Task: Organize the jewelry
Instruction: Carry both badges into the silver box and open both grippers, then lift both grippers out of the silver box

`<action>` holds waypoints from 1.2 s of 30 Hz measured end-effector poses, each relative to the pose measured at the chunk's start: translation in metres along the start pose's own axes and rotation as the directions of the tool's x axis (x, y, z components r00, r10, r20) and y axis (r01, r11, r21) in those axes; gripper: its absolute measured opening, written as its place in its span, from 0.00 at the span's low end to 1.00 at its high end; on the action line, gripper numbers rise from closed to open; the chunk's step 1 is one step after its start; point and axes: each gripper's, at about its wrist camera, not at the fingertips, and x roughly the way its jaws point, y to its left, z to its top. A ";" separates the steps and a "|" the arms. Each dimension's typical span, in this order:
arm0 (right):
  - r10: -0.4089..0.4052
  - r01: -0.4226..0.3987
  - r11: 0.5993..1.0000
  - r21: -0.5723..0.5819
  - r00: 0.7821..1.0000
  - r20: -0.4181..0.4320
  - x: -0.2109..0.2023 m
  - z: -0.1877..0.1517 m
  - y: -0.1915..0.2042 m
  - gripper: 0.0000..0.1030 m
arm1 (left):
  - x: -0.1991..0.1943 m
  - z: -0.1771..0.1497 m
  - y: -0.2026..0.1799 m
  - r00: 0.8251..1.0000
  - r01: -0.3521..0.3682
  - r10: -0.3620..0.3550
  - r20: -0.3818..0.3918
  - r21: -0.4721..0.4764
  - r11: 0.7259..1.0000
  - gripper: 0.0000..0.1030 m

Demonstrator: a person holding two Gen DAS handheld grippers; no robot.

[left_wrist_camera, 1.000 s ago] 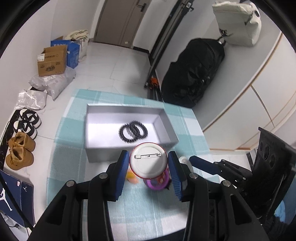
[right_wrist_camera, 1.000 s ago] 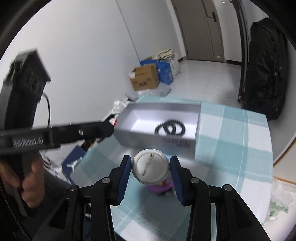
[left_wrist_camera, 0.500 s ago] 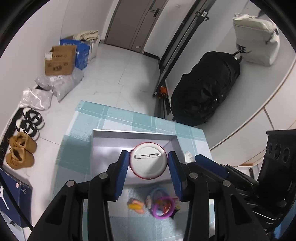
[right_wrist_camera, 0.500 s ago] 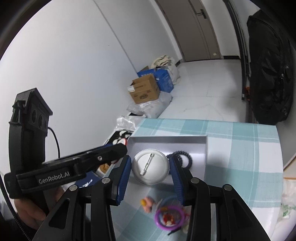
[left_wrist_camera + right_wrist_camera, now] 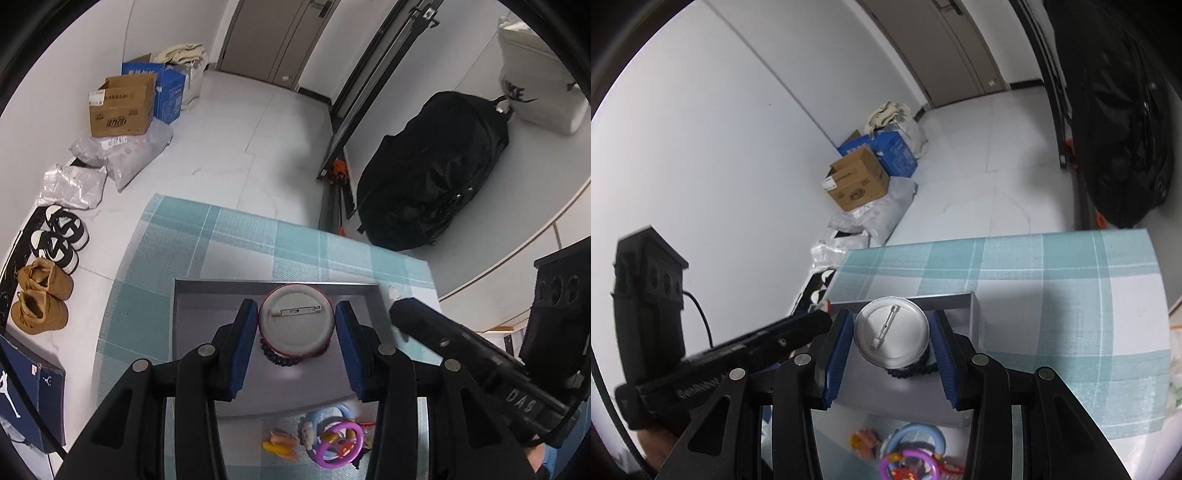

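The left hand-held gripper is clenched on a round pin badge with a red rim, its white back and pin bar facing the camera, held above the open grey box that sits on the table with its teal checked cloth. The right hand-held gripper grasps a second badge — a silver one, pin side up — between its blue pads, also over the box and close to its far wall. Black bead bracelets lie on the box floor, partly hidden beneath both badges; in the right wrist view only a short arc of beads shows under the silver disc. On the cloth between the box and the table's near edge lies a small cluster of trinkets: a purple ring, a pale blue ring and a little orange figure. The box stands toward the table's near side — the far half of the cloth carries nothing else that can be made out.
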 end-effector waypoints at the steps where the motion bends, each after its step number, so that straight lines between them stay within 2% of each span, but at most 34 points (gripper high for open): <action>1: 0.000 0.000 1.000 0.011 1.000 0.003 0.001 0.001 -0.003 0.41 | 0.002 0.000 0.001 1.000 -0.003 0.003 -0.006 -0.003 1.000 0.36; 5: 0.006 -0.007 1.000 0.025 1.000 0.018 0.001 0.005 -0.006 0.41 | 0.005 0.001 -0.002 1.000 -0.007 0.007 -0.019 0.004 1.000 0.36; 16: -0.025 0.029 0.997 0.075 0.999 -0.042 0.020 0.001 -0.015 0.42 | 0.019 0.001 -0.001 0.998 -0.032 0.032 -0.060 -0.001 0.999 0.37; 19: -0.027 0.029 0.996 0.087 0.999 -0.028 0.018 0.004 -0.017 0.53 | 0.022 -0.001 -0.001 0.995 -0.040 0.039 -0.087 -0.002 0.999 0.37; 22: -0.017 0.017 0.997 0.075 1.000 0.000 0.009 0.005 -0.014 0.57 | 0.017 -0.003 0.001 0.997 -0.023 0.022 -0.076 -0.008 1.000 0.38; 25: -0.016 0.014 0.998 0.055 0.999 0.031 -0.002 0.005 -0.012 0.63 | 0.011 -0.005 0.002 0.998 -0.019 0.018 -0.063 -0.007 1.000 0.49; 27: -0.022 0.019 0.998 0.058 0.999 0.045 -0.007 0.003 -0.012 0.69 | 0.008 -0.006 0.003 0.998 -0.026 0.025 -0.049 -0.008 1.000 0.50; 31: -0.027 0.024 0.998 0.060 0.998 0.049 -0.015 0.000 -0.014 0.69 | 0.002 -0.009 0.003 0.999 -0.037 0.037 -0.036 -0.001 0.999 0.50; 36: -0.046 0.044 0.998 0.036 0.996 0.078 -0.030 -0.006 -0.014 0.69 | -0.014 -0.014 -0.005 0.996 -0.084 0.083 0.023 0.058 0.995 0.50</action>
